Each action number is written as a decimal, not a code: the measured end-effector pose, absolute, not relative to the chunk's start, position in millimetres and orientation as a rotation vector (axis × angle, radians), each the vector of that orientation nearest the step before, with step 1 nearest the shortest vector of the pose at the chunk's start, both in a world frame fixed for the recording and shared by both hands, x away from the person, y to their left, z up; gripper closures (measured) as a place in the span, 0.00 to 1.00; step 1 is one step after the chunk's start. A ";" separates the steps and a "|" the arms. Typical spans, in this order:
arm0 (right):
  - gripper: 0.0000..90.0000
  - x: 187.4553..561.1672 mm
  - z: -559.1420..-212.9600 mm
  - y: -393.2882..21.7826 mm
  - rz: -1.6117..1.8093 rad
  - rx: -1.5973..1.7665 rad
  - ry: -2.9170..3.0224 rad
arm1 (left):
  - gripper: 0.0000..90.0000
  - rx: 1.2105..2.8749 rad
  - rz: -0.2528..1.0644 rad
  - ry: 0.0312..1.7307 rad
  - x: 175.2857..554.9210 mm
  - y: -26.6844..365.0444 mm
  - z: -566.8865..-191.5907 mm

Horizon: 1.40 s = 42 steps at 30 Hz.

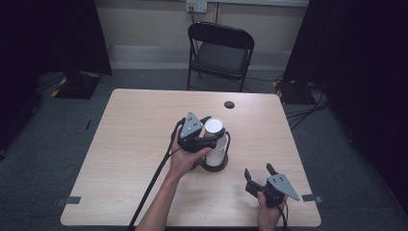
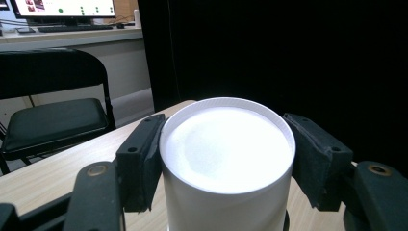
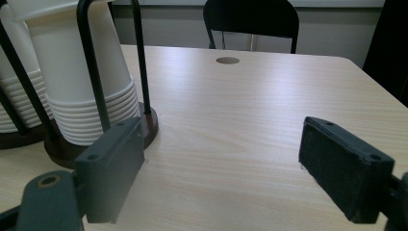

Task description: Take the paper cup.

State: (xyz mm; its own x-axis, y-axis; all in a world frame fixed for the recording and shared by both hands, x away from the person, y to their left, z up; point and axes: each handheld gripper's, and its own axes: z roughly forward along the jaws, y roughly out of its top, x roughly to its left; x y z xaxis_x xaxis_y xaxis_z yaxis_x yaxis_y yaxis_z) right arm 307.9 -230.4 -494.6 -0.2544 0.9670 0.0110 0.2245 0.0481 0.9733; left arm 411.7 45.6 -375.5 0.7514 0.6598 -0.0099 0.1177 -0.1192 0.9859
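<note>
Clamping the top cup (image 1: 214, 127) of a stack of white paper cups (image 1: 217, 149), the left gripper (image 1: 206, 134) is seen near the middle of the table (image 1: 130, 144) in the high view, its two black pads pressed against opposite sides of the cup just below the rim. In the left gripper view the cup's (image 2: 227, 159) closed, flat white end is turned upward and is flanked closely by both pads, one touching its left wall and one its right. The stack is held in a rack (image 3: 91, 72) of thin black uprights on a dark round base (image 1: 214, 166), and in the right gripper view the nested rims of the stack (image 3: 91, 113) are seen piled just above that base. The right gripper (image 1: 260, 174) is held well apart from the cup stack, toward the table's near right corner, with its jaws spread wide and nothing between them; bare wood is seen between its pads in the right gripper view. A small round hole (image 1: 229, 104) in the tabletop lies beyond the stack, toward the far edge, and a black folding chair (image 1: 220, 53) is placed behind the table past that hole.
</note>
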 end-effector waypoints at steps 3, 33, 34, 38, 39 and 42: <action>0.17 307.9 -494.6 -230.5 1.263 1.230 1.584 | 0.38 1.639 0.519 0.619 409.5 45.9 -375.3; 0.17 307.8 -494.6 -230.0 1.256 1.230 1.579 | 0.38 1.552 0.515 0.606 376.9 63.8 -350.9; 0.17 307.7 -494.6 -229.9 1.256 1.230 1.578 | 0.38 1.557 0.520 0.607 375.4 64.1 -350.6; 0.17 307.8 -494.6 -229.8 1.251 1.237 1.573 | 0.38 1.554 0.504 0.603 369.3 66.1 -350.0; 0.17 307.8 -494.6 -229.7 1.250 1.238 1.572 | 0.38 1.557 0.505 0.602 367.7 66.4 -350.0; 0.16 308.6 -494.5 -229.2 1.242 1.239 1.578 | 0.38 1.554 0.493 0.593 364.0 67.8 -349.5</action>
State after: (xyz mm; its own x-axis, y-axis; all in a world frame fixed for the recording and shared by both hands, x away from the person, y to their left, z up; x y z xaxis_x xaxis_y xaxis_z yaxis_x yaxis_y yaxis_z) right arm 308.6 -229.2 -494.5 -0.2382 0.9712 0.0011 0.2293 0.0552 0.9718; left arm 364.0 67.8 -349.5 0.7699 0.6369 -0.0409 0.0761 -0.0279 0.9967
